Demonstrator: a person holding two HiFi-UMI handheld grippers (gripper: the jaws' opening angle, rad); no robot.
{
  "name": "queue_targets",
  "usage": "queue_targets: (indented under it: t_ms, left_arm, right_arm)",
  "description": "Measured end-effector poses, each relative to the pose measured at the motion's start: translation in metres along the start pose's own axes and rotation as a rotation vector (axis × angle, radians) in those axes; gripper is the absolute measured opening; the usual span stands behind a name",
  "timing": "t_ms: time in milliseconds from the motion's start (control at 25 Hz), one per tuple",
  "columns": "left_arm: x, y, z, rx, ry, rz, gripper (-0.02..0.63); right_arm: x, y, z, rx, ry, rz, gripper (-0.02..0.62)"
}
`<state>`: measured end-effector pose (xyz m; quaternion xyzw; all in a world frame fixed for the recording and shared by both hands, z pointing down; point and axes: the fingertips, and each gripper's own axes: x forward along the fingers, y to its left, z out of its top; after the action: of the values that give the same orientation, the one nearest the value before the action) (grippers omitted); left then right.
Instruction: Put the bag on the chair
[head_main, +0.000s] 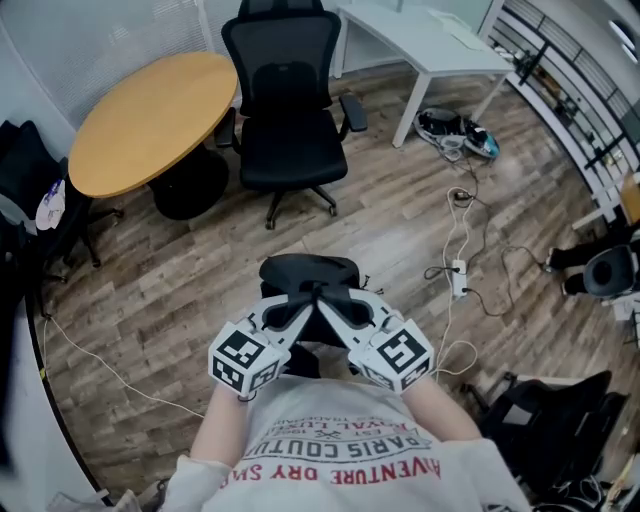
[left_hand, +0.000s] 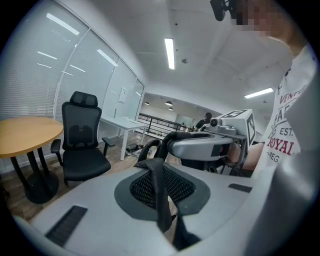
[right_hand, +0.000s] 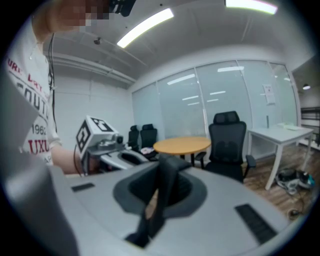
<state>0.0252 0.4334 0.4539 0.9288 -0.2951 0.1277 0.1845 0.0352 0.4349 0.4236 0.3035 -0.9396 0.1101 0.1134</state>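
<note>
Bag: black, hanging in the air by its straps, above the wooden floor, well short of the office chair.
Left hand-held gripper: jaws closed on a bag strap.
Right hand-held gripper: jaws clamped on a second bag strap, just beside the left one.
Office chair: black, beside the round desk.

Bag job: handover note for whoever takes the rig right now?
Grip: left tongs shut on one strap, right tongs shut on the other.
Things: bag hangs from both, close in front of the person; chair ahead by the round table, nothing on it.
Done: bag lifted.
Left: carry it over, set it on the chair, release.
</note>
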Motion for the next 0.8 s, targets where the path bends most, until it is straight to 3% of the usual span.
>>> queue_targets:
  t_ms: [360,800]
  left_arm:
    - [0.009,0.117,0.042,0.052,0.048,-0.068,0.054]
    - [0.043,0.236,0.086,0.031,0.036,0.034,0.054]
  right_arm:
    - [0.106,-0.057,0.047,0.017,0.006,-0.055,0.044]
    - [0.201,-0.128,0.077,0.009,0.010,0.010,0.044]
